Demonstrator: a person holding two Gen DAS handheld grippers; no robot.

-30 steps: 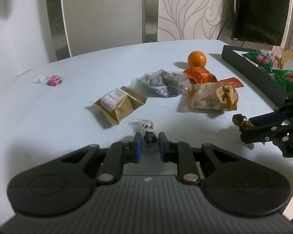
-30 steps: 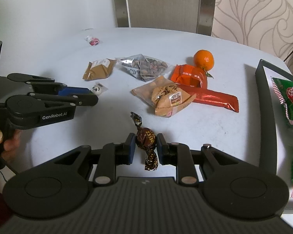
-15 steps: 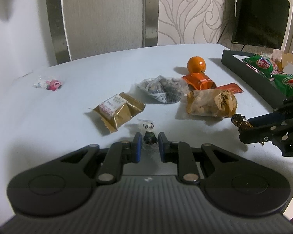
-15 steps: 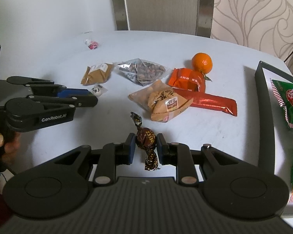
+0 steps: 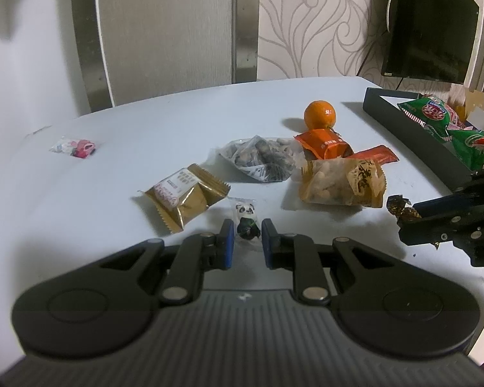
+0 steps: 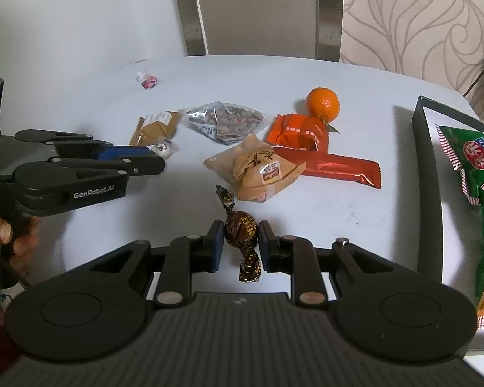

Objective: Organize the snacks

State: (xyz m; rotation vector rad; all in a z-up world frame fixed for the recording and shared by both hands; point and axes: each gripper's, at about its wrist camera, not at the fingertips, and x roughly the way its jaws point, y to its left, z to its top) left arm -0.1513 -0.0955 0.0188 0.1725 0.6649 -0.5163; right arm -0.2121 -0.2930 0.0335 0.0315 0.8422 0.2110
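Toward the far left edge of the white surface (image 5: 119, 174) a small pink sweet (image 5: 77, 147) is seen lying alone, well apart from the rest. Nearer the middle, a gold packet (image 5: 185, 195) lies just beside the panda sweet (image 5: 247, 217), which is pinched at its lower part between the narrowed jaws of the left hand-held gripper (image 5: 246, 240). Further along, a clear bag of nuts (image 5: 263, 158), a tan pastry bag (image 5: 342, 182), two orange packets and a tangerine (image 5: 319, 114) are clustered together. To their right, the brown foil sweet (image 6: 241, 233) is clamped round its middle by the right hand-held gripper (image 6: 241, 242), its twisted ends left free above and below. At the right edge the dark tray (image 6: 424, 148) is found, with green crisp bags (image 6: 474, 161) already inside it. The step in hand is judged to be carrying both sweets to that tray. It would be done well if each sweet were lifted clear of the surface before being swung across, so that the neighbouring packets are not dragged; the right one is best delivered first, the path being crossed otherwise. The panda sweet's slippery wrapper should be watched for slipping, and release should be made low inside the tray's wall.
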